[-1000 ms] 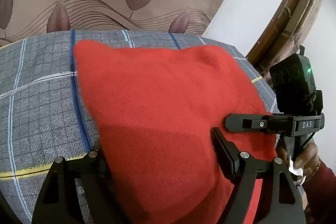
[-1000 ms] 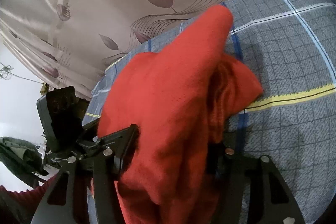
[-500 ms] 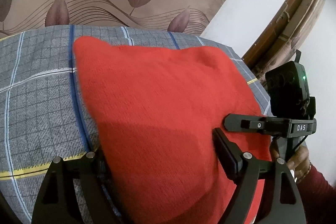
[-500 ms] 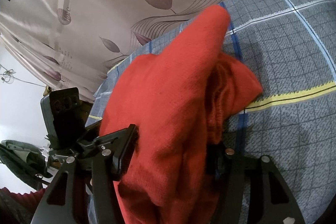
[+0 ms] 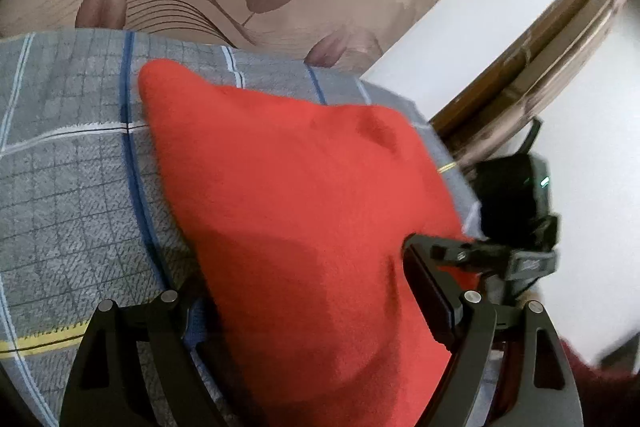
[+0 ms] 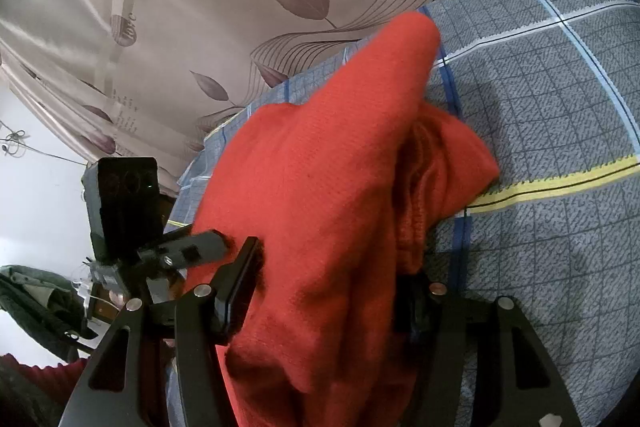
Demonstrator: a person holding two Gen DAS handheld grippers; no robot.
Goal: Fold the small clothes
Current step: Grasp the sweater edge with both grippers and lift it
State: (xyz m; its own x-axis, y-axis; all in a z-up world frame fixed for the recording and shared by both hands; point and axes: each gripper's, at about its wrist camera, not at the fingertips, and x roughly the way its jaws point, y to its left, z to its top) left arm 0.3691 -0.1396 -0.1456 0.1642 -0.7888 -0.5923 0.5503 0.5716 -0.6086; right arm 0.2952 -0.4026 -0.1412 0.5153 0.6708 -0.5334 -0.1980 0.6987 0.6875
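Where red cloth [image 5: 304,211] ends, bare bedsheet [image 5: 68,195].

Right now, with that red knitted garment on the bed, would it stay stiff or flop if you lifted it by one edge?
Probably flop: the red garment already bunches into soft folds beside the right gripper. It looks light, draping over the checked bedsheet without denting it. Its knit texture should grip rather than slip.

A beige curtain [image 6: 248,27] printed with brown leaves, thin curved lines and some lettering hangs behind the bed. The bed is covered by a grey checked sheet [image 6: 560,99] with blue, white and yellow stripes. Beside the curtain stands a plain white wall [image 5: 472,39], bordered by a dark wooden frame [image 5: 532,75].
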